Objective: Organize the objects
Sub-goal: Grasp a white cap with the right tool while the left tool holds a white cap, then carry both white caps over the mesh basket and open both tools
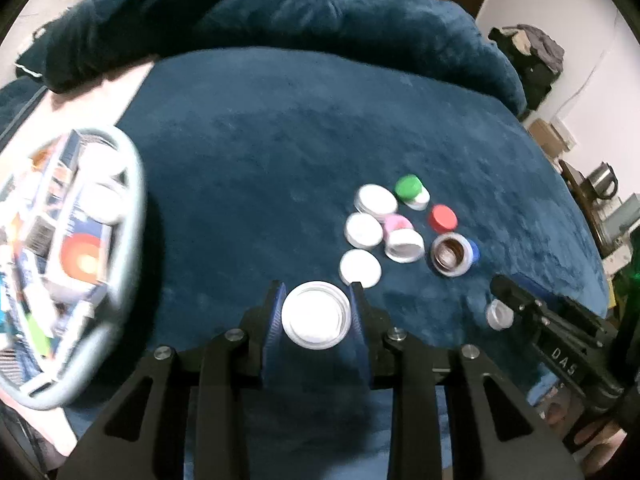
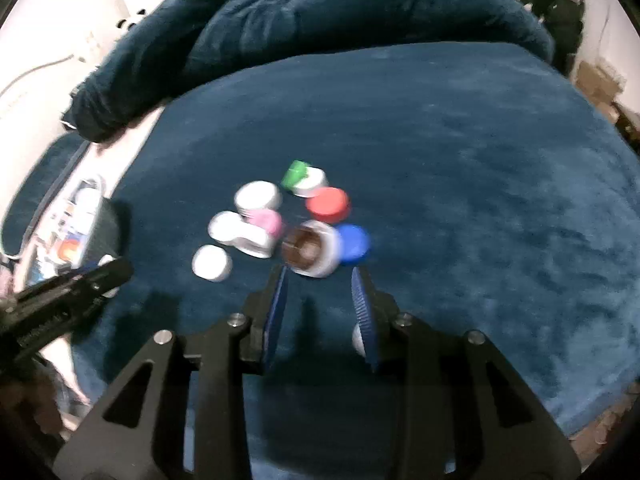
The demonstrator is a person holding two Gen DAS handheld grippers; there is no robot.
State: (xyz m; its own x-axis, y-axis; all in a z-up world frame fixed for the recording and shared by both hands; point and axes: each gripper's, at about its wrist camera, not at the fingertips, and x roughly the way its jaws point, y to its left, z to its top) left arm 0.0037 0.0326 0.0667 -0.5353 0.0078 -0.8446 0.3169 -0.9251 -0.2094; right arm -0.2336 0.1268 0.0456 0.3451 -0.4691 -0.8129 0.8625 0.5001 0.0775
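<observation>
Blue blanket [image 1: 280, 160]; left tool's [image 1: 317, 294] white lid [image 1: 316, 316].

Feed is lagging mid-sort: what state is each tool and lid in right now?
Left tool: shut on large white plastic lid, hollow side up.
Right tool: open, empty.
Brown-lined white lid: open side up.
Red round cap: flat side up.

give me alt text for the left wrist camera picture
The left tool grips a white lid above a dark blue blanket. Beyond lies a cluster of caps; a basket of boxes sits left.
</observation>
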